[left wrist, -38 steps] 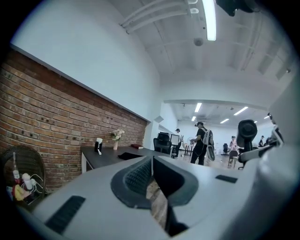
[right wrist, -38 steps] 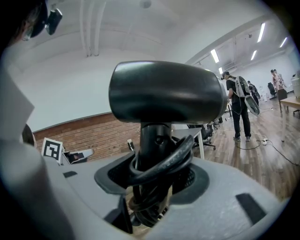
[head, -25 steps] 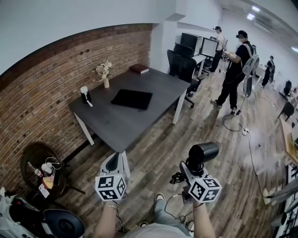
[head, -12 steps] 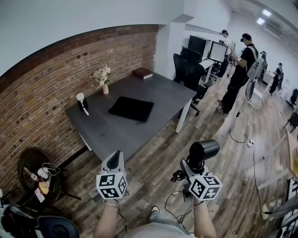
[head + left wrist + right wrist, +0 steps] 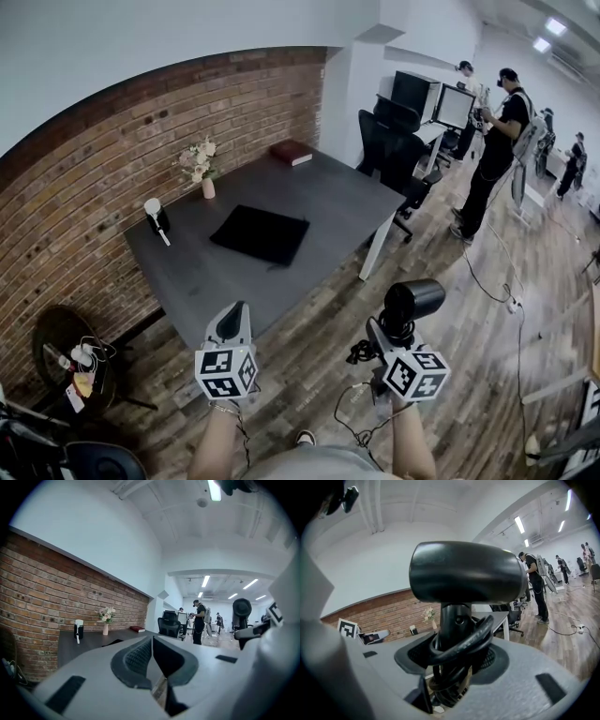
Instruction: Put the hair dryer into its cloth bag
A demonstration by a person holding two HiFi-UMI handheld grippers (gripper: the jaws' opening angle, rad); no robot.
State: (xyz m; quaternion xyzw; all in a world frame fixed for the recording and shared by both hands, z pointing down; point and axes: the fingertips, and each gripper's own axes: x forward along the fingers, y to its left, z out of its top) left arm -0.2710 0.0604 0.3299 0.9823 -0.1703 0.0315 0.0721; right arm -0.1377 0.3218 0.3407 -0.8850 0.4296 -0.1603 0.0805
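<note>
Head view: the left gripper [image 5: 231, 322] and the right gripper [image 5: 384, 339] are held over the wooden floor [image 5: 319, 328], just short of the near corner of a dark grey table [image 5: 187, 272]. The right gripper's jaws stand apart and are clamped on the handle of a black hair dryer [image 5: 412, 302], whose barrel stands above the jaws. In the right gripper view the dryer's black cord [image 5: 461, 641] is wound in loops round the handle, between the pads. The left gripper view shows its jaws pressed together with nothing between them.

The black cloth bag [image 5: 260, 234] lies flat near the middle of the table, well apart from both grippers. Along the table edge by the brick wall [image 5: 103, 159] stand a small vase of flowers [image 5: 200, 167] and, nearer the left corner, a small black-and-white object [image 5: 156, 218]. A dark red book [image 5: 292, 152] lies at the far corner. Beyond the table's right edge is a black office chair [image 5: 389, 150], and a person in black [image 5: 497, 145] stands further off.
</note>
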